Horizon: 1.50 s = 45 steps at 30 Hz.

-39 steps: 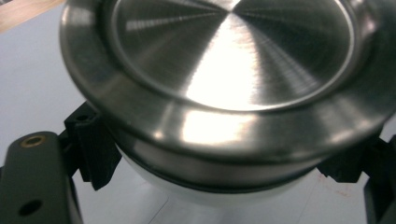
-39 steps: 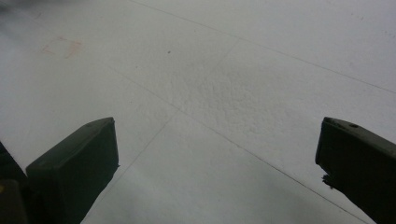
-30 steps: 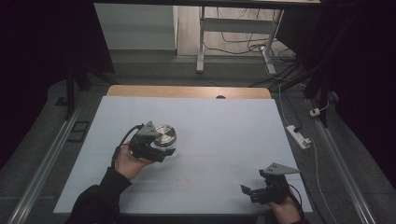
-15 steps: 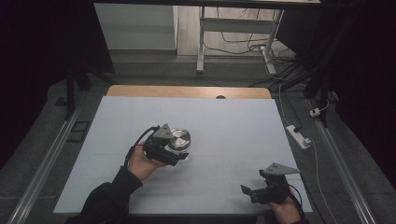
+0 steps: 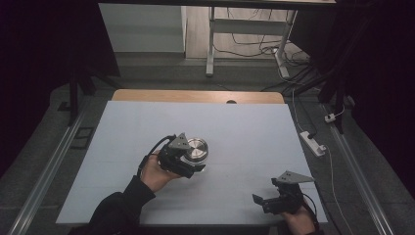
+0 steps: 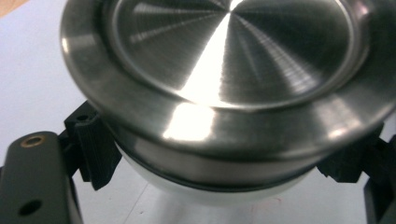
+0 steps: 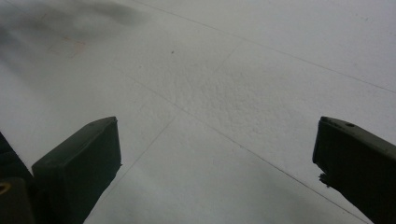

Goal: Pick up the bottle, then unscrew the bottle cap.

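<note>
A round container (image 5: 197, 148) with a brushed steel lid and a white body sits just left of the middle of the white table (image 5: 254, 127). My left gripper (image 5: 194, 162) is shut on it from the near left side. In the left gripper view the steel lid (image 6: 224, 70) looms close, and the black fingers (image 6: 95, 151) press the white body on both sides below the lid. My right gripper (image 5: 262, 201) rests near the table's front right corner, pointing left. Its jaws stand wide apart over bare table in the right gripper view (image 7: 215, 172), with nothing between them.
A wooden strip (image 5: 195, 96) borders the table's far edge. A white power strip (image 5: 313, 143) with its cable lies on the floor to the right. Desk legs and cables (image 5: 254, 44) stand beyond the table. A metal rail (image 5: 49, 166) runs along the left side.
My left gripper has carried the steel-lidded container to the right, toward the table's middle. The right gripper has stayed where it was.
</note>
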Each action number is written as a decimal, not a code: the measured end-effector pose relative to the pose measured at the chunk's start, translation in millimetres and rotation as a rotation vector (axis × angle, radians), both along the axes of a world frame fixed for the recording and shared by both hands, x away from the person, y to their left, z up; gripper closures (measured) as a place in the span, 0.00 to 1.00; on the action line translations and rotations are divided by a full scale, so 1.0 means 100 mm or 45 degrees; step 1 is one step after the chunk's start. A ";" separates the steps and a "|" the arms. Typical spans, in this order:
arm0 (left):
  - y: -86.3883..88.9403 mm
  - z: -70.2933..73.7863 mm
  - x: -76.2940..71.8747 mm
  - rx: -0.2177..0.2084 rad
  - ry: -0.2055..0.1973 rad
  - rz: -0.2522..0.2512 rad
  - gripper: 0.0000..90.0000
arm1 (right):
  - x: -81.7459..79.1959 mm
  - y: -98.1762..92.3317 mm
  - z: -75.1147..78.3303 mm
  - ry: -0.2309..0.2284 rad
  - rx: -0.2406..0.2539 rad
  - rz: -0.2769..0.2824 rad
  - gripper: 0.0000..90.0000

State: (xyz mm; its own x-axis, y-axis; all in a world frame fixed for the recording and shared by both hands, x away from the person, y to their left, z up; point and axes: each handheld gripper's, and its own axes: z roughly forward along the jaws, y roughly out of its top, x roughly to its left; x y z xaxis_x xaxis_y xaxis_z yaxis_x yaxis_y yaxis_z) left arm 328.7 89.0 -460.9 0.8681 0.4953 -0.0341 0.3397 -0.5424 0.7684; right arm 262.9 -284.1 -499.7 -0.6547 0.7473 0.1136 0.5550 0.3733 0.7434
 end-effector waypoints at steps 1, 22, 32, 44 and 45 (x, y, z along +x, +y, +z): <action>-0.01 0.00 0.00 0.004 -0.002 -0.005 0.17 | 0.00 0.00 0.00 0.000 0.000 0.001 0.01; -0.03 -0.04 -0.03 0.012 0.005 -0.010 0.17 | -0.03 0.05 0.09 -0.060 0.020 0.019 0.00; -0.04 -0.04 -0.04 -0.013 0.018 -0.028 0.17 | -0.02 0.20 0.16 -0.095 0.052 0.086 0.00; -0.03 -0.05 -0.03 -0.015 0.018 -0.030 0.17 | 0.02 0.40 0.20 -0.122 0.060 0.180 0.00; -0.03 -0.06 -0.03 -0.018 0.019 -0.029 0.17 | 0.02 0.41 0.20 -0.126 0.074 0.191 0.00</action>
